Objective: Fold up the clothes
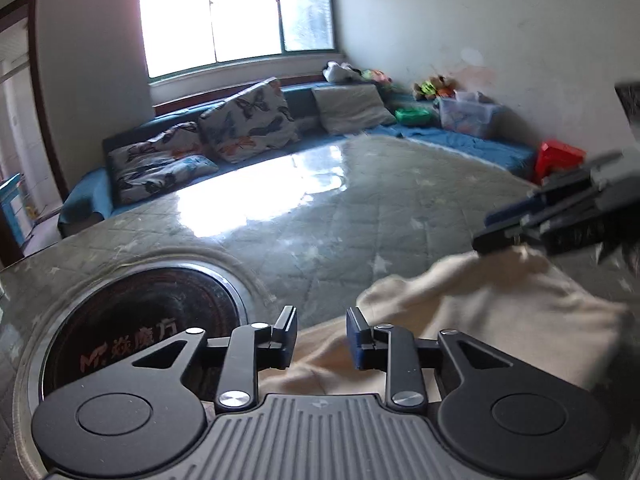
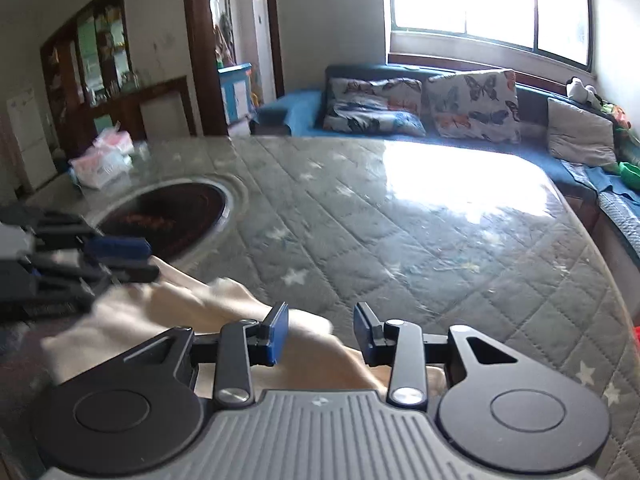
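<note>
A soft cream-coloured garment (image 1: 460,312) of plain, slightly fuzzy fabric is seen lying rumpled on the near part of a round table covered by a grey quilted cloth with pale stars (image 1: 320,220), itself under a glossy clear sheet that reflects the window. The left gripper (image 1: 322,338) is held just above the garment's near edge, its black, blue-padded fingers parted with nothing between them. The right gripper (image 2: 322,332) is likewise spread wide over the cloth's folds, gripping nothing. A dark circular inset hotplate (image 1: 140,332) with a metal rim is set into the table just beside the garment. Beyond the table, butterfly-print cushions (image 2: 472,106) are propped on a blue corner sofa (image 1: 460,140) under the window
</note>
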### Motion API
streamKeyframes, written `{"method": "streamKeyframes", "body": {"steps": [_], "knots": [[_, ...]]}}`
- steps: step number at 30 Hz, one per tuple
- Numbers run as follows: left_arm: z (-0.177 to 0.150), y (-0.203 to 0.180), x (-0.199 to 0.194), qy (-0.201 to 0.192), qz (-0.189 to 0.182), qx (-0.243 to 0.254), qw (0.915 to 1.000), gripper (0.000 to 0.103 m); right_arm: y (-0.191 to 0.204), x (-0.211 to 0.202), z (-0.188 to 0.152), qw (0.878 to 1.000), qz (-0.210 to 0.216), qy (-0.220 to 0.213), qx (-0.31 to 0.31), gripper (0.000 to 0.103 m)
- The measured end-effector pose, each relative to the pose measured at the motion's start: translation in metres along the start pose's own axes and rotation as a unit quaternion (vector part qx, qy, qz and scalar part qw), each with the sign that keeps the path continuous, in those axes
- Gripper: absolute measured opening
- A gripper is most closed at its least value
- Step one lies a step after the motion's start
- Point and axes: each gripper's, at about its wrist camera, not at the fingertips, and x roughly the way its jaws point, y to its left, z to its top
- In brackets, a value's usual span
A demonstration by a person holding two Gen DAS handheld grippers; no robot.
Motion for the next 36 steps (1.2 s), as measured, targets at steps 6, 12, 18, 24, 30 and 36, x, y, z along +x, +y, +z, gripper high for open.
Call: {"method": "streamKeyframes", "body": {"steps": [6, 12, 18, 24, 30, 36], "knots": [[-0.008, -0.002, 0.014, 0.014, -0.002, 0.013, 0.9998, 0.032, 0.015, 0.006, -0.003, 1.000, 0.020, 0.013, -0.006, 0.036], [-0.009, -0.014, 0.022, 0.025, -0.008, 0.046, 0.9986, 0.028, 0.025, 0.013, -0.006, 0.999, 0.031, 0.022, -0.012, 0.037], [-0.002, -0.030, 0.024, 0.007, 0.036, 0.088, 0.9954, 0.007, 0.027, 0.018, -0.008, 0.999, 0.026, 0.020, -0.008, 0.038], [-0.004, -0.030, 0.044, 0.028, 0.051, 0.085, 0.9947, 0.009, 0.028, 0.027, -0.010, 1.000, 0.012, 0.017, -0.007, 0.046], [-0.002, -0.022, 0.040, 0.025, 0.053, 0.055, 0.9968, 0.022, 0.037, 0.034, -0.015, 0.999, -0.004, 0.014, -0.034, 0.054], [-0.012, -0.014, 0.000, -0.002, 0.070, 0.003, 0.9975, 0.039, 0.045, 0.036, -0.019, 0.998, -0.014, 0.012, -0.061, 0.057]]}}
